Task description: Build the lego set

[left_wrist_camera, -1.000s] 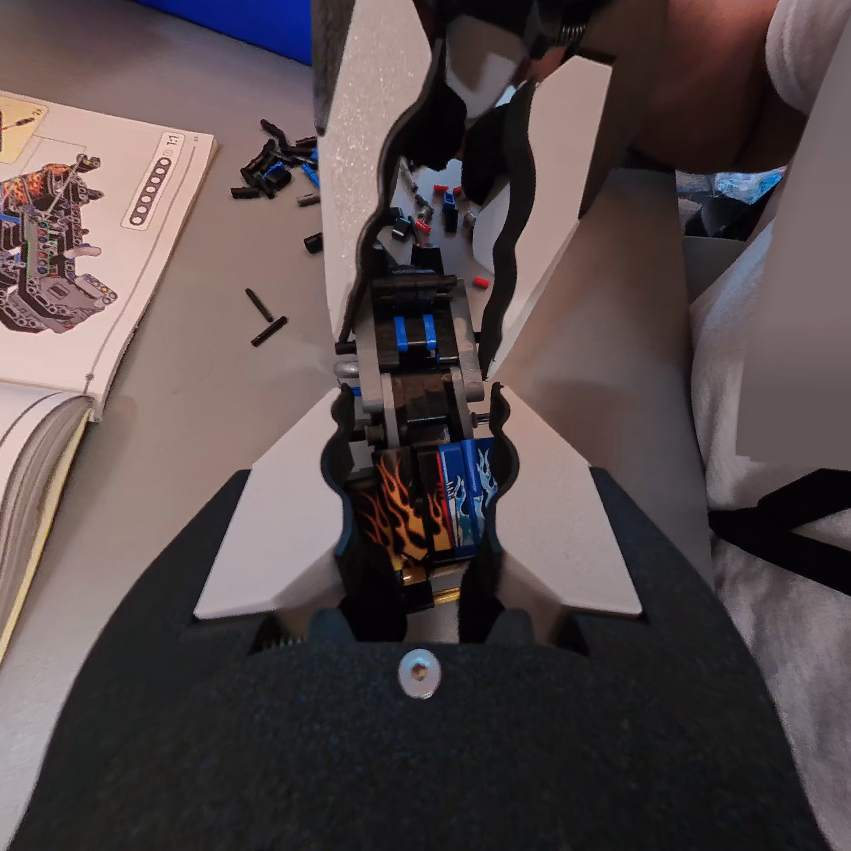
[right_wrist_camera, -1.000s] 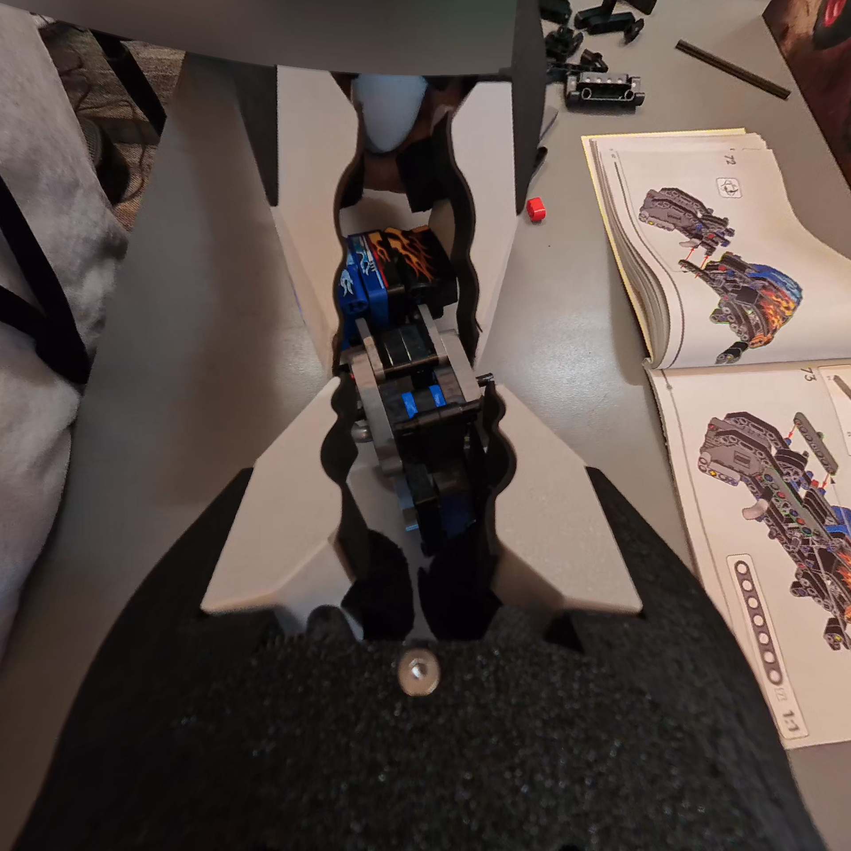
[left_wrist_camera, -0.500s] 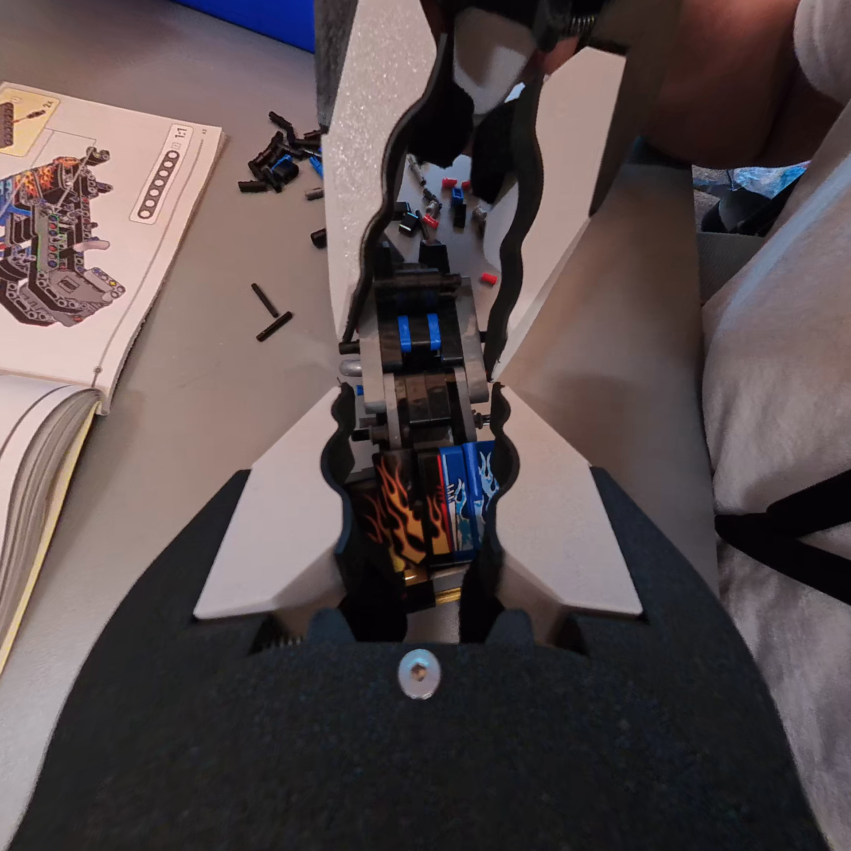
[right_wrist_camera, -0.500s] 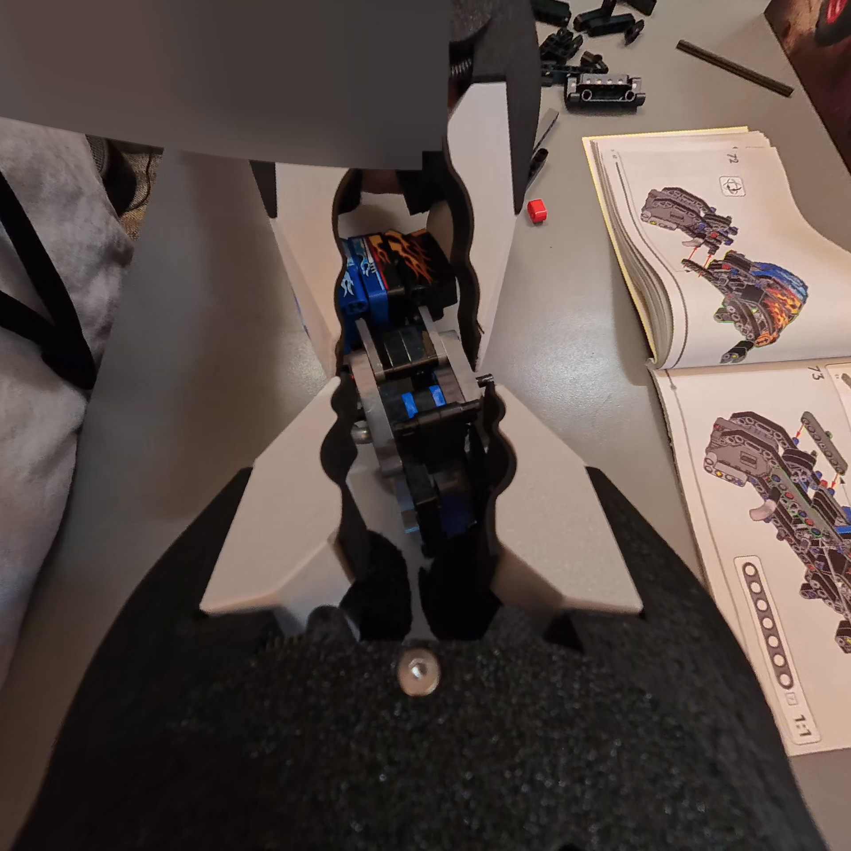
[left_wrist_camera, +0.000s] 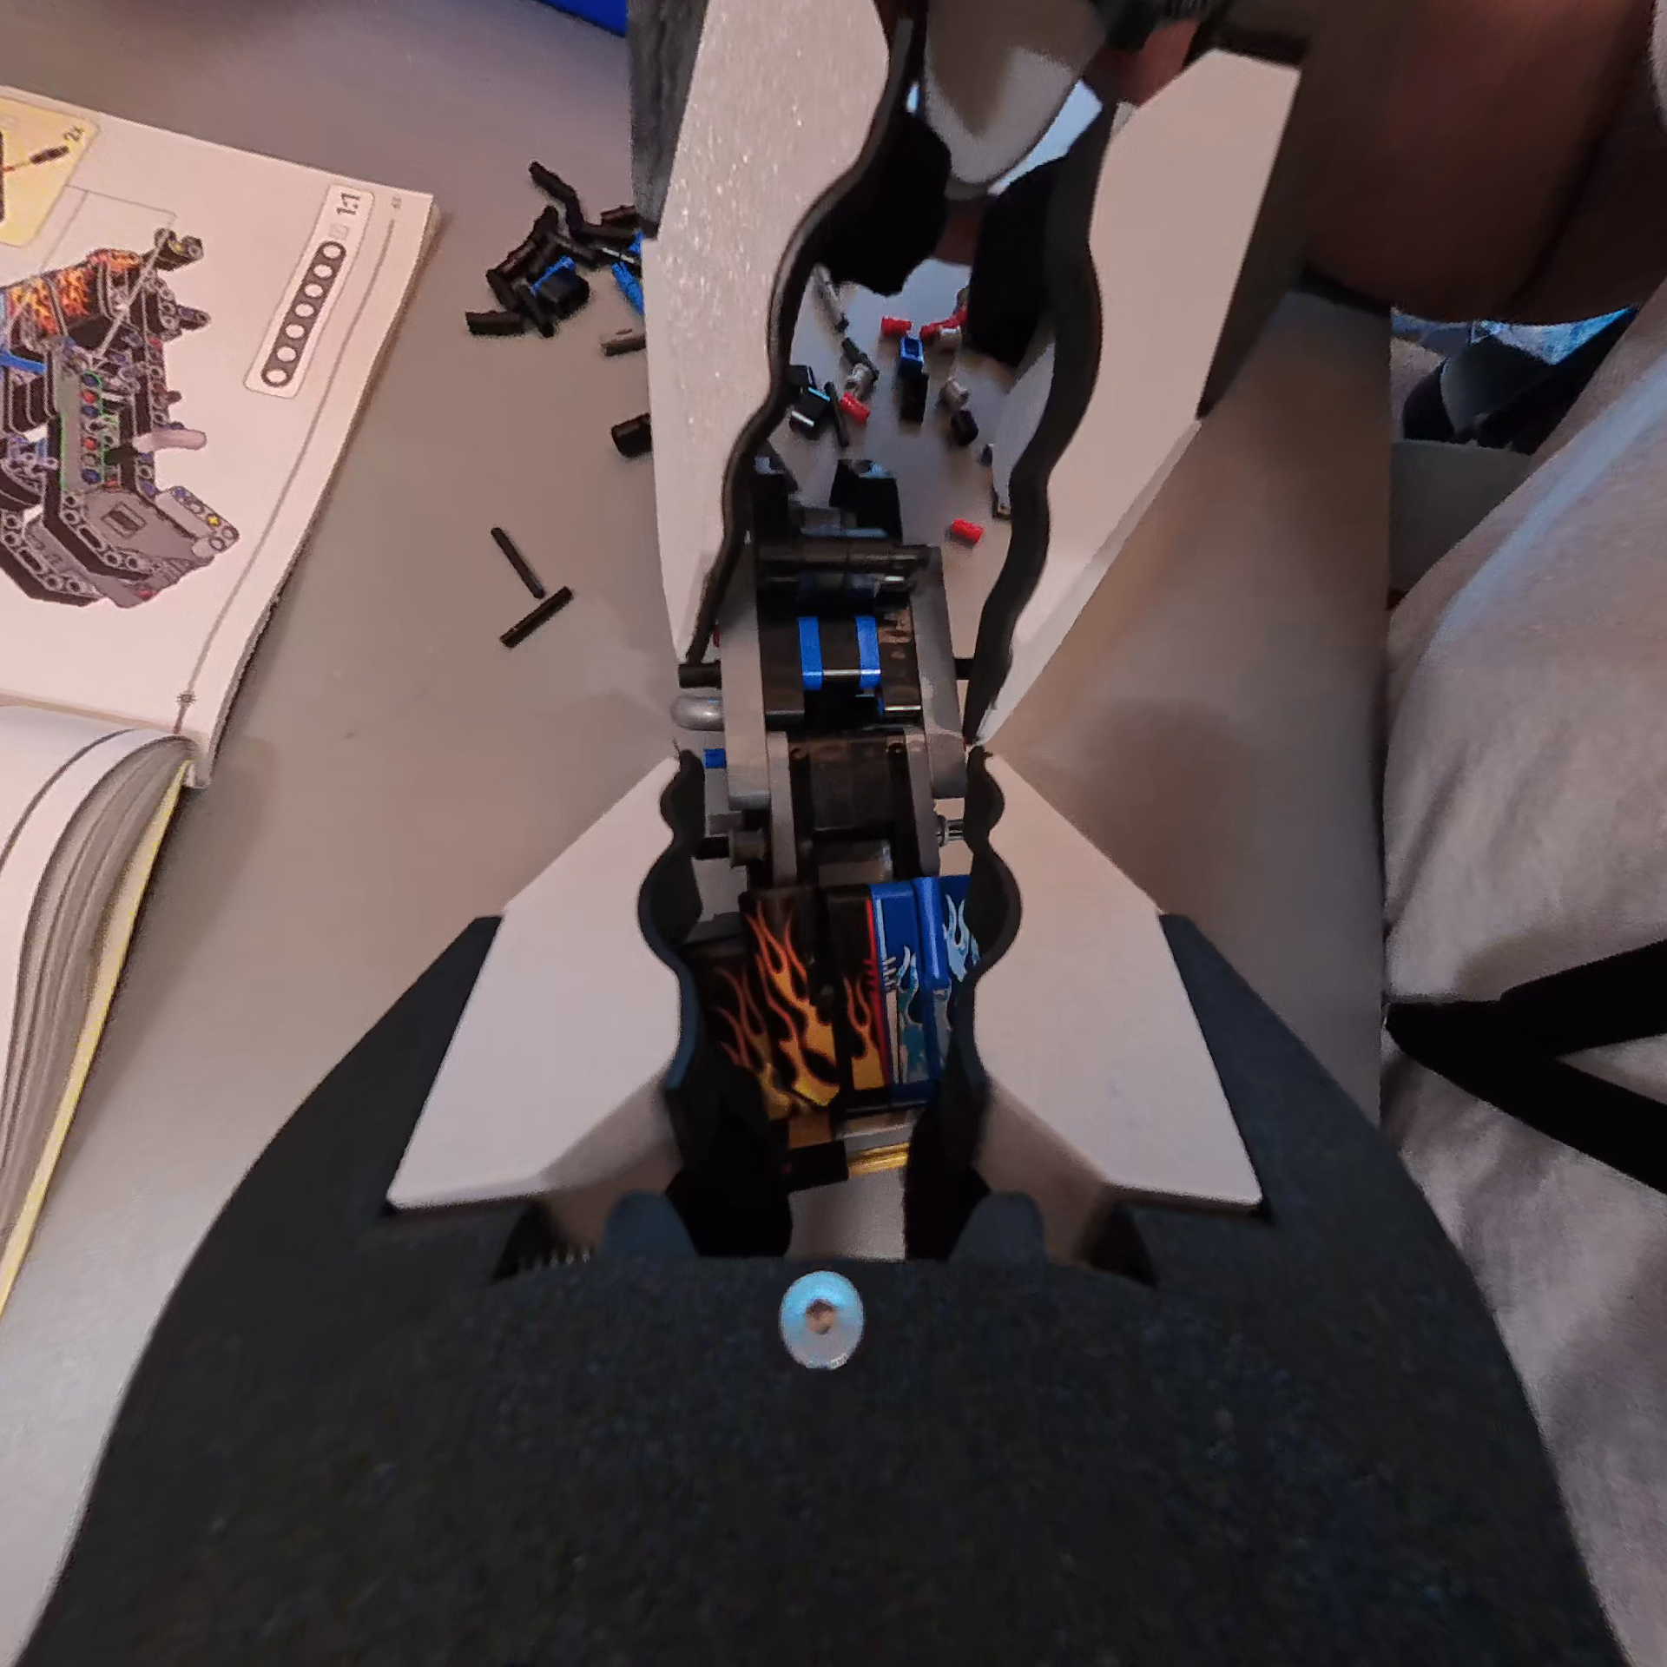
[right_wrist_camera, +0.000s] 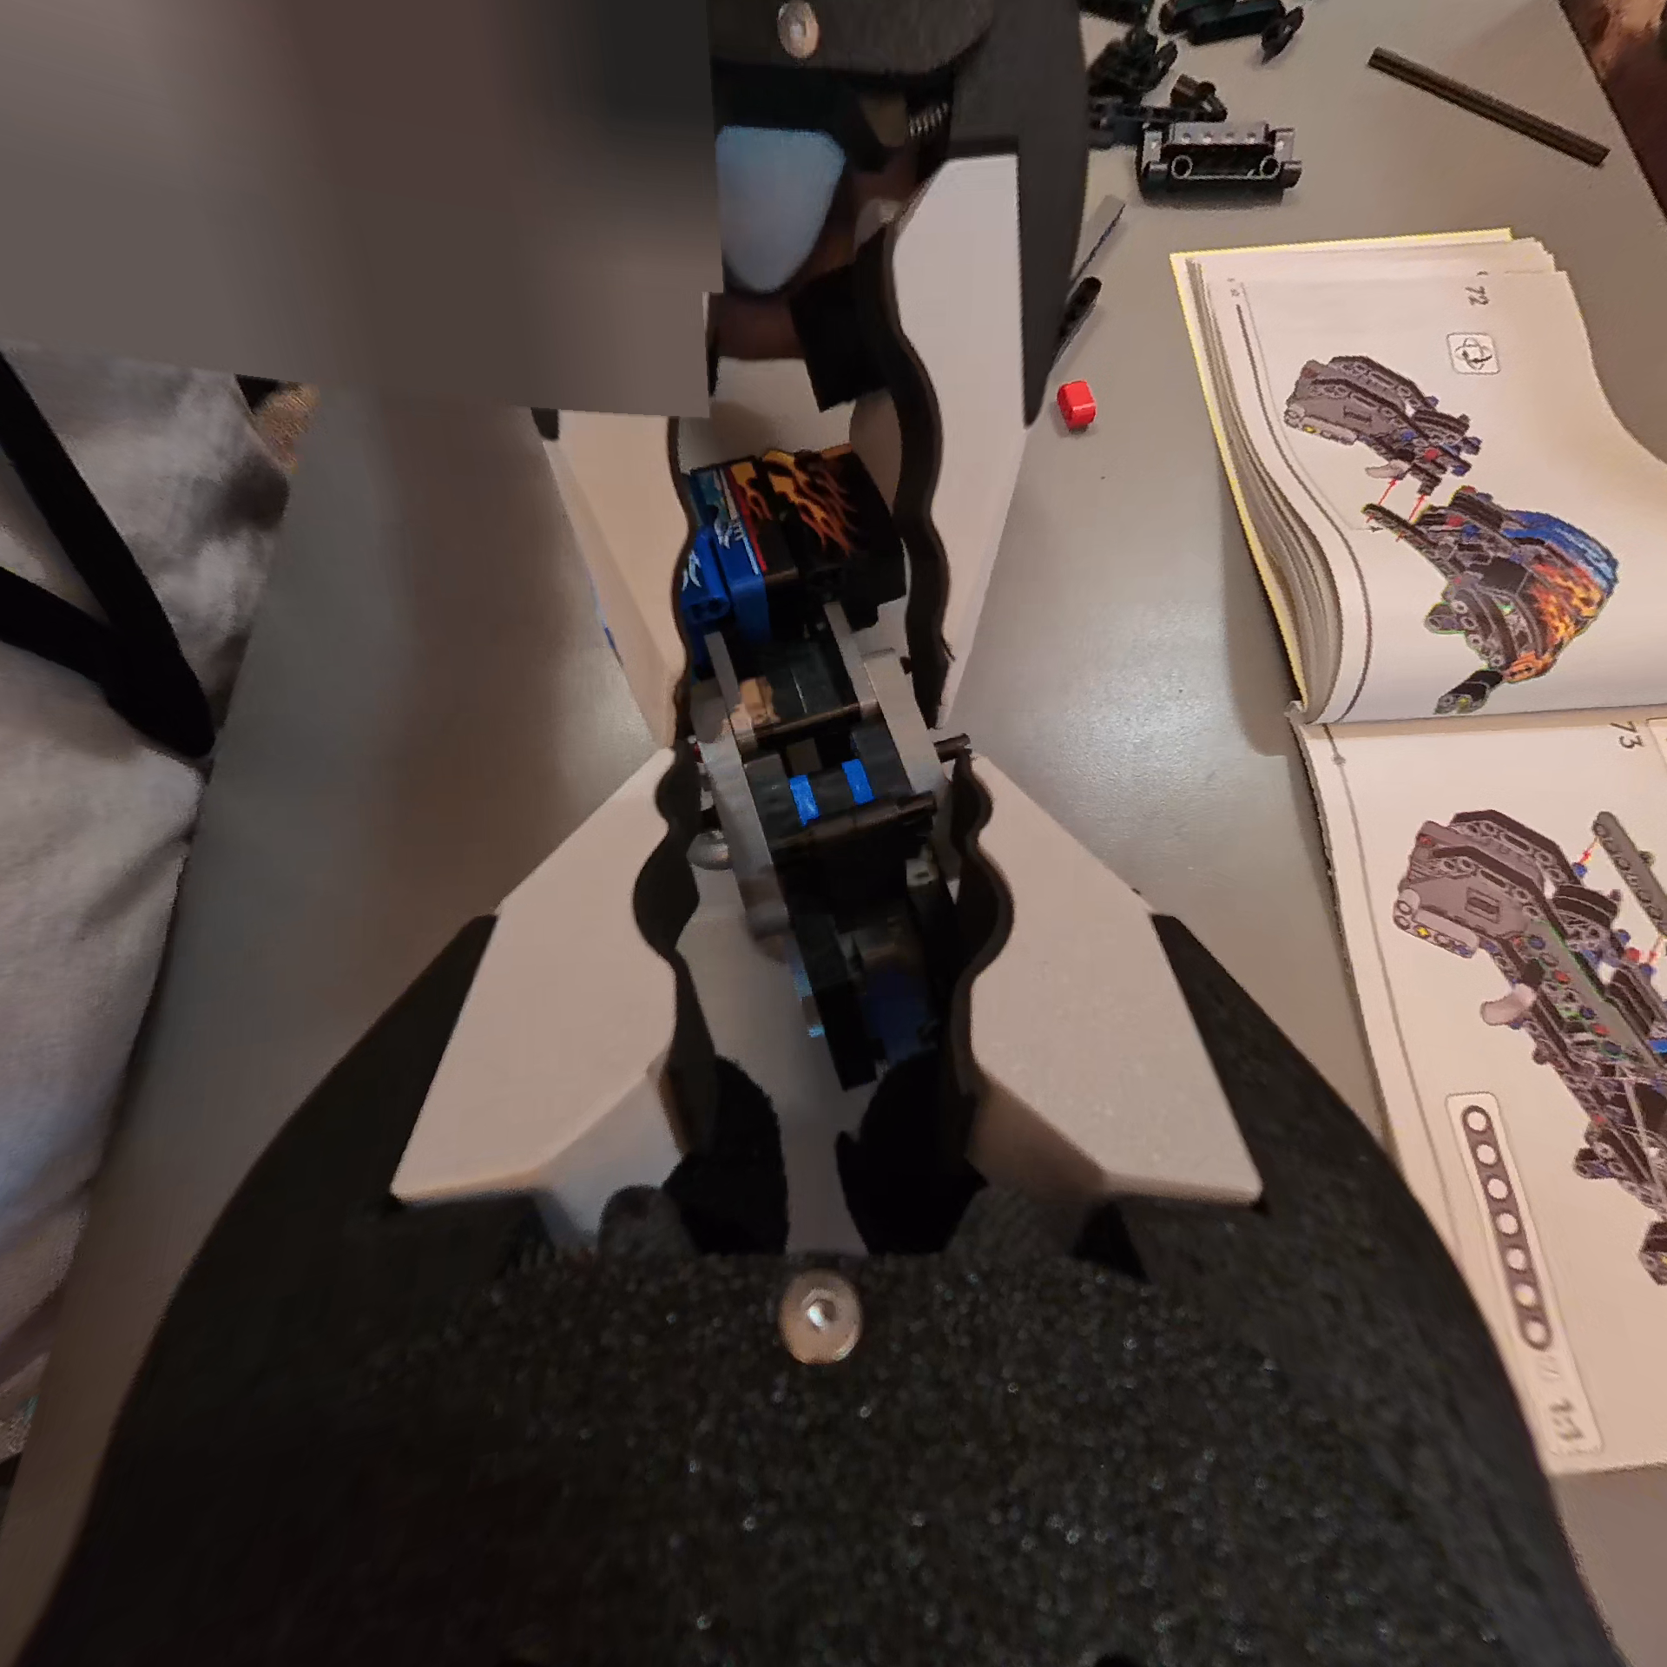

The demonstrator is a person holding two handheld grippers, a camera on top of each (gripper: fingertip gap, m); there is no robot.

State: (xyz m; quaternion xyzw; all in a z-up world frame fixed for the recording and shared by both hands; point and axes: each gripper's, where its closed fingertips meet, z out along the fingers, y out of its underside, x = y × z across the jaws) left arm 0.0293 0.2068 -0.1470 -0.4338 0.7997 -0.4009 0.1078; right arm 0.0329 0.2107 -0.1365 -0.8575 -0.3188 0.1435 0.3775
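Note:
A partly built lego model (left_wrist_camera: 830, 794), black and grey with blue bits, is held between both grippers above the grey table. Its end with orange and blue flame panels (left_wrist_camera: 812, 1001) sits deep between my left gripper's fingers. My left gripper (left_wrist_camera: 825, 767) is shut on that end. My right gripper (right_wrist_camera: 816, 767) faces it, fingertips almost meeting the left's, and is shut on the model's (right_wrist_camera: 812, 812) black and blue end. In the right wrist view the flame panels (right_wrist_camera: 812, 514) show at the far end, inside the left gripper's fingers.
An open instruction booklet (left_wrist_camera: 180, 406) lies beside the grippers and also shows in the right wrist view (right_wrist_camera: 1443, 541). Loose black and blue pieces (left_wrist_camera: 559, 271), small red and black bits (left_wrist_camera: 902, 370), two black pins (left_wrist_camera: 528, 586), a red piece (right_wrist_camera: 1075, 403) and a black beam (right_wrist_camera: 1218, 153) lie around. A person's clothing (left_wrist_camera: 1533, 812) is close. The tips of both grippers are at nearly the same place.
Both grippers keep their hold on the model. The pair has shifted slightly over the table, and the model lies a little more skewed between my right fingers.

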